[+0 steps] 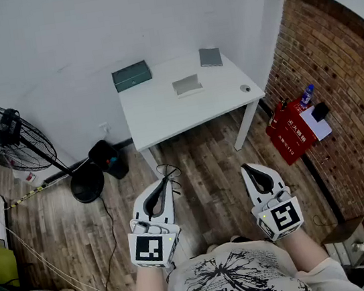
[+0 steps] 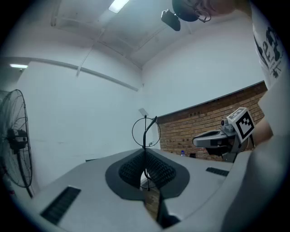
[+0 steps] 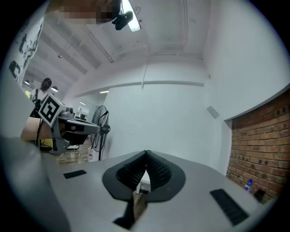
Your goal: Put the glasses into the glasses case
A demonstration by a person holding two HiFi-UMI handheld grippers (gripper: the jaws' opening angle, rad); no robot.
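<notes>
Thin black wire-framed glasses stick out past the tips of my left gripper, which is shut on them. In the left gripper view one round rim of the glasses stands up between the closed pads. My right gripper is shut with nothing in it; in its own view the right gripper has its pads meeting. Both are held level over the wooden floor, well short of the white table. On the table lie a pale open box, a teal case and a grey flat case.
A small round object lies near the table's right edge. A standing fan and a black bag are to the left, a red bag against the brick wall to the right. Cables run over the floor at the left.
</notes>
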